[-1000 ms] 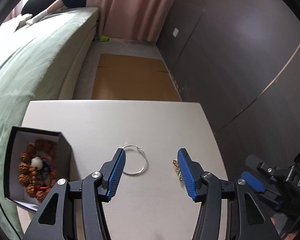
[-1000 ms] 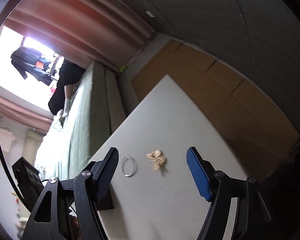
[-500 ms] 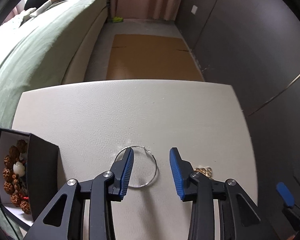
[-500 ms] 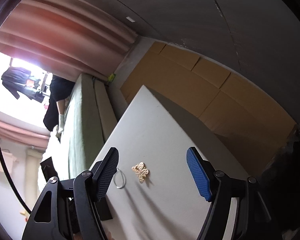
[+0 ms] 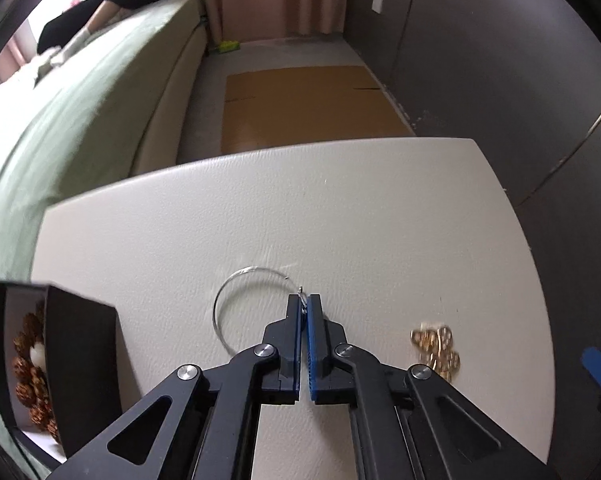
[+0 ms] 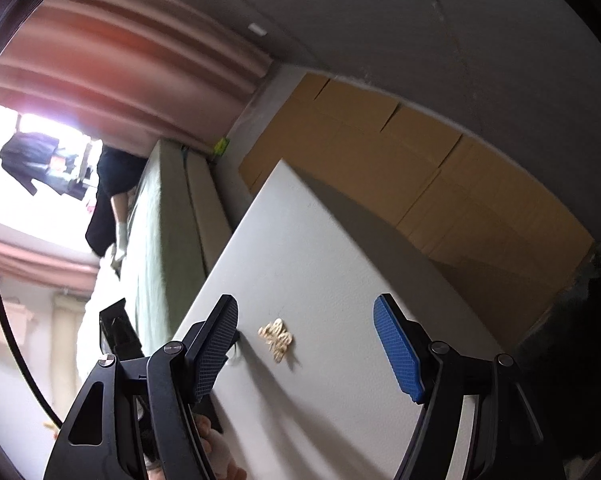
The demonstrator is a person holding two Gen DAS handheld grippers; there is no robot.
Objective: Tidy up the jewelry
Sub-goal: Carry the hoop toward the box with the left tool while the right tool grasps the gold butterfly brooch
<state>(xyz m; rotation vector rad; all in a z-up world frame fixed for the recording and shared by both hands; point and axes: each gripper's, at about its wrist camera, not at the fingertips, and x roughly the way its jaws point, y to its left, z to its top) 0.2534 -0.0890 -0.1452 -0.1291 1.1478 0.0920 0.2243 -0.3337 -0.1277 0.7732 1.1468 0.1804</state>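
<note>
A thin silver hoop earring point(image 5: 252, 268) lies on the white table point(image 5: 300, 208). My left gripper point(image 5: 303, 298) points down at it, its jaws closing tight on the hoop's clasp end, blue pads together with the wire pinched between them. A gold brooch point(image 5: 436, 346) lies to the right, untouched. At the left stands an open black box point(image 5: 80, 360) holding a brown bead bracelet point(image 5: 28, 360). My right gripper point(image 6: 306, 308) hovers open above the gold brooch point(image 6: 277, 338), nothing between its fingers.
A green sofa point(image 5: 60, 120) runs along the table's left side, with a person in black point(image 5: 112, 0) at its far end. Flat cardboard point(image 5: 308, 108) lies on the floor beyond the table. A dark wall point(image 5: 500, 80) stands to the right.
My left gripper sank toward the table and its jaws came together from wide apart onto the hoop's right end. My right gripper stayed open; its view rolled slightly.
</note>
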